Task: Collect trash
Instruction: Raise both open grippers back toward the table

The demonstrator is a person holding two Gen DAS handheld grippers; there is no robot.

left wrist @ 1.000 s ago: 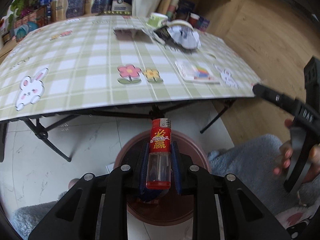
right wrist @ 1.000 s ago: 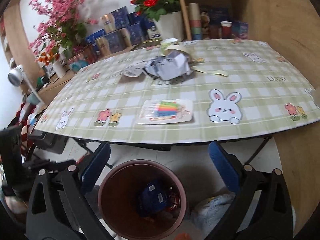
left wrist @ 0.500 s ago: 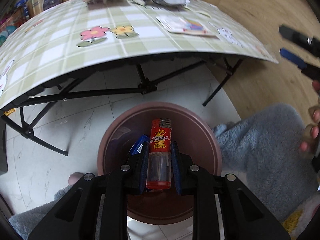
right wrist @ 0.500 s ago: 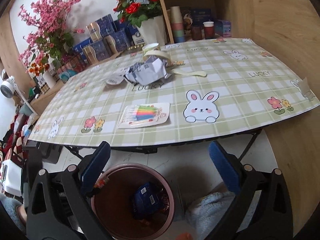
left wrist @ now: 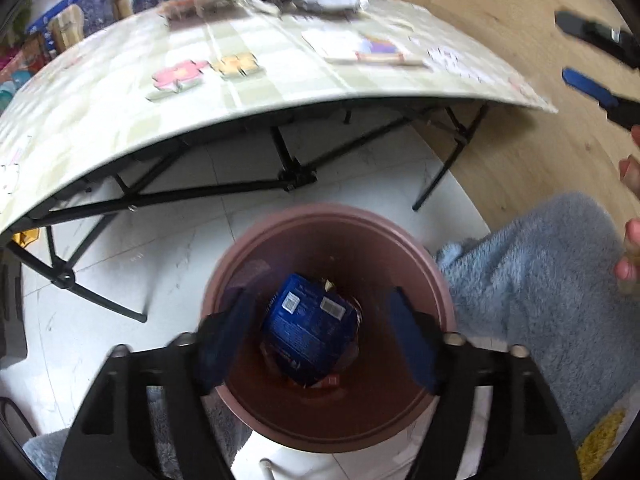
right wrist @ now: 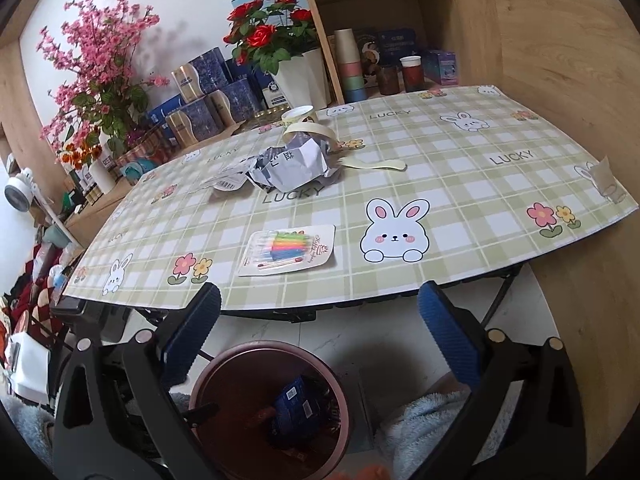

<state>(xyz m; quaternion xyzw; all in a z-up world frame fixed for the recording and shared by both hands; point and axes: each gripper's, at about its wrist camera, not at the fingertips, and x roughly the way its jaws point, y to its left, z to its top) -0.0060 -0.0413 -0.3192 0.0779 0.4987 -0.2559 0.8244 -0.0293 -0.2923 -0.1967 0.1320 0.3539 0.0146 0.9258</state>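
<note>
Gone from the left tool (left wrist: 318, 336) is the red lighter it clamped a moment ago: its blue pads (left wrist: 224, 340) now stand spread wide with nothing between them, hanging right over the mouth of the brown bin (left wrist: 432, 268). Inside the bin lies a blue packet (left wrist: 308, 332) with something red just showing beneath its lower edge; whether that is the lighter, I cannot tell. The bin stands on the white floor just in front of the surface (left wrist: 120, 92), beside a grey-blue fluffy fabric (left wrist: 540, 280).

The right tool (right wrist: 320, 340) is likewise spread wide and holds nothing, hovering near the front edge of the surface (right wrist: 460, 184) with the bin (right wrist: 236, 356) below it. On the checked cloth, close to that edge, lies a pack of candles (right wrist: 290, 250). Farther back sits a crumpled wrapper (right wrist: 288, 166) with a flat label (right wrist: 226, 184) touching its left side, a pale strip (right wrist: 376, 166) to its right and a paper cup (right wrist: 298, 116) behind
</note>
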